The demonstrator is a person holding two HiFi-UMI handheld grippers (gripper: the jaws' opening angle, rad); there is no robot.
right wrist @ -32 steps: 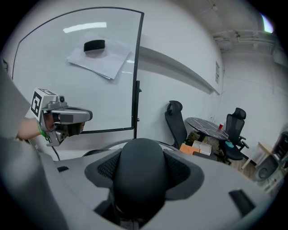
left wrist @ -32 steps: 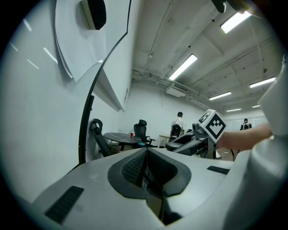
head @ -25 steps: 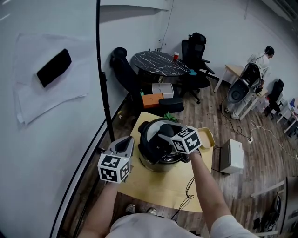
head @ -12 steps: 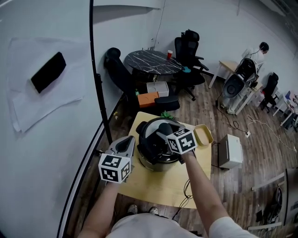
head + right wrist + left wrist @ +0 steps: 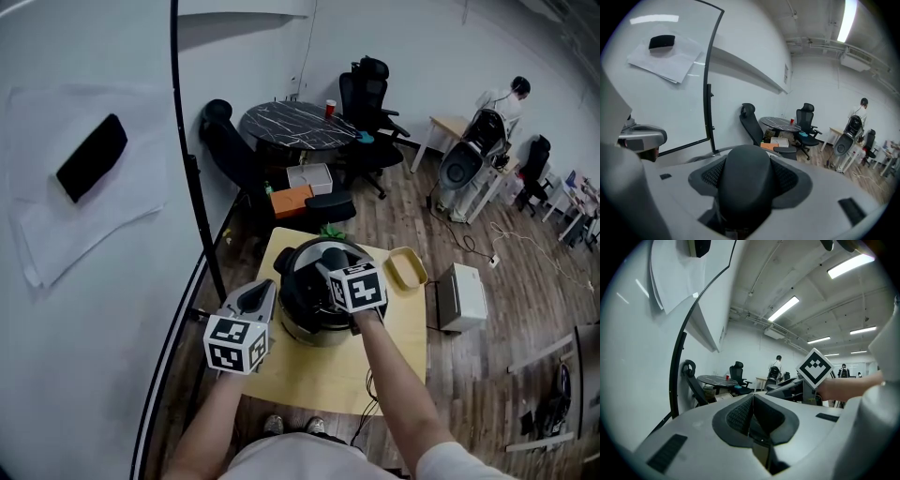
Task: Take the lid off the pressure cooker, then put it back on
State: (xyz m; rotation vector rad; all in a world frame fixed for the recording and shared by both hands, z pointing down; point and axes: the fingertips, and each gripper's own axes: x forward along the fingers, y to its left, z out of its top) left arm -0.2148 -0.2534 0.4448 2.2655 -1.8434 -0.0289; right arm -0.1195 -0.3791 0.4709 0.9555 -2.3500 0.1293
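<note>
The pressure cooker [image 5: 302, 317] stands on a small yellow table [image 5: 323, 375], and its black lid [image 5: 298, 267] sits on top. My right gripper [image 5: 330, 274] reaches over the lid from the near side. In the right gripper view the lid's black handle [image 5: 743, 180] fills the gap between the jaws, so the right gripper [image 5: 743, 187] is shut on it. To the cooker's left my left gripper [image 5: 261, 292] hangs apart from it. Its jaws [image 5: 751, 416] are pressed together with nothing between them.
A shallow yellow tray [image 5: 405, 269] lies at the table's far right corner. A white box [image 5: 461, 295] stands on the wooden floor to the right. A whiteboard wall [image 5: 94, 244] runs close along the left. A dark round table [image 5: 295, 122] with office chairs is behind.
The head view has drifted a little, and the cooker and both grippers sit slightly further left in it. The right gripper stays on the lid handle, and the left stays beside the cooker.
</note>
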